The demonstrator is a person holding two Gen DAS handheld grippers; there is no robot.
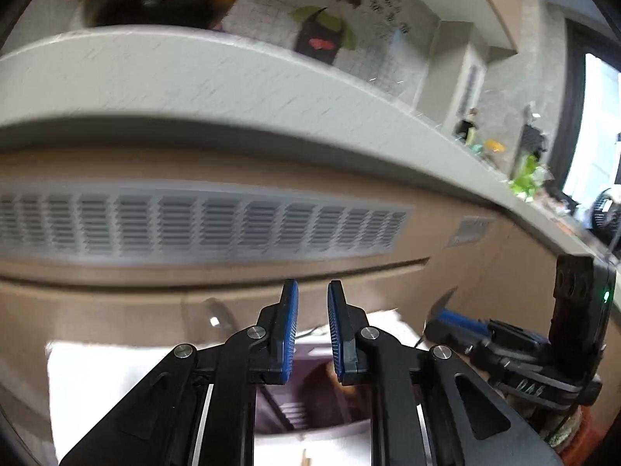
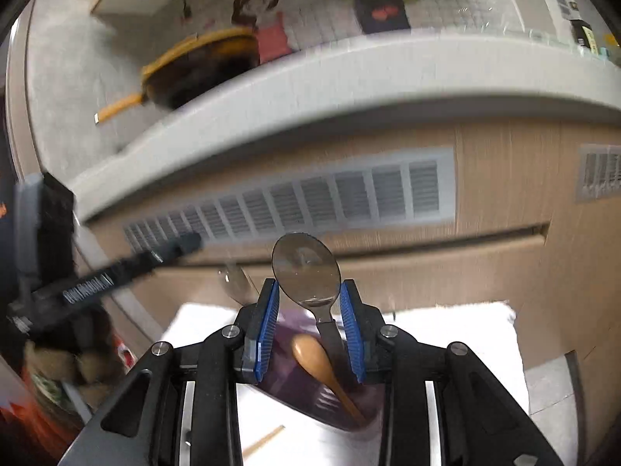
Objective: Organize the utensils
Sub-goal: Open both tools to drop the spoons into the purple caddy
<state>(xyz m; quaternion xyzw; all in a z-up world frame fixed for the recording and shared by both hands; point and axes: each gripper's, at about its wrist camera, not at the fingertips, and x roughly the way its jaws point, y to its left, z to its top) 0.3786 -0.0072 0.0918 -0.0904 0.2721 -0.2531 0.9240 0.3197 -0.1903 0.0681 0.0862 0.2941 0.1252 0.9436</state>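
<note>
Purple holder (image 2: 310,396) at lower centre, on white cloth (image 2: 446,330), has wooden spoon (image 2: 322,365) inside.
Right gripper (image 2: 309,334) grips metal spoon (image 2: 306,268) w/ bowl up, above holder; left gripper (image 1: 313,334) nearly closed, empty.

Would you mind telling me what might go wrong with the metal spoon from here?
The metal spoon sits between the right tongs only at its rounded bowl. Whether the pads press it is unclear, so it might slip or tip. The purple holder below already has a wooden spoon, which it could knock.
</note>
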